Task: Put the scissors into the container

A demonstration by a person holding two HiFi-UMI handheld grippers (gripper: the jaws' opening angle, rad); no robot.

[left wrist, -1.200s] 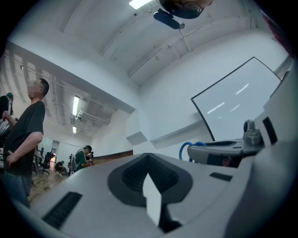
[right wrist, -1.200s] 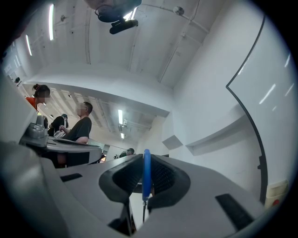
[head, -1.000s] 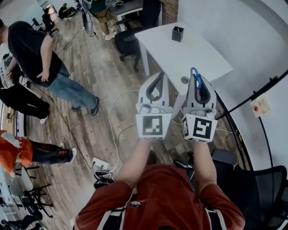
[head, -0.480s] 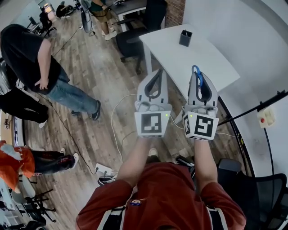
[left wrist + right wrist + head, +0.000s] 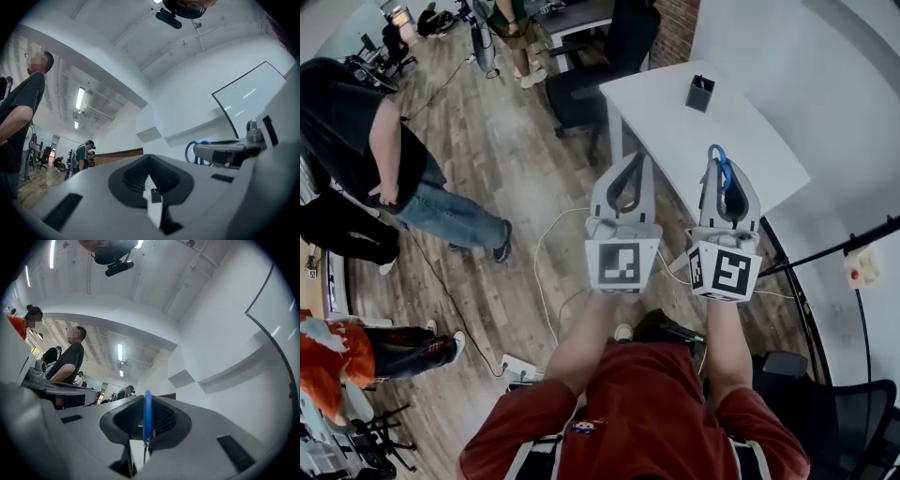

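- In the right gripper (image 5: 716, 161), well above the floor, is the one pair of scissors (image 5: 147, 411). Its fingers are clamped on the metal, with one blue handle loop standing up past the fingertips.
- How much of the blades lies below the pads is hard to tell; they are probably pointing back toward the person.
- There is one container (image 5: 700, 93), a small dark open-topped box near the far end of the white tabletop (image 5: 741, 141). It is well apart from both grippers, and nothing else of note shows on that surface.
- The step in hand looks like the carry. To do it well:
  - keep the clamp firm so the thin scissors cannot swivel;
  - bring the right gripper over the box and line the scissors up with the opening;
  - lower them inside before letting go, because a drop from height could tip so light a box.
- The left gripper (image 5: 630, 157) is level with the right one. Its fingers are together and hold nothing, so it could steady the container if needed.
- There are two grippers in all.
- Further out, a dark chair (image 5: 581, 89) is at the tabletop's near corner.
- At least three bystanders stand on the wooden floor to the left.
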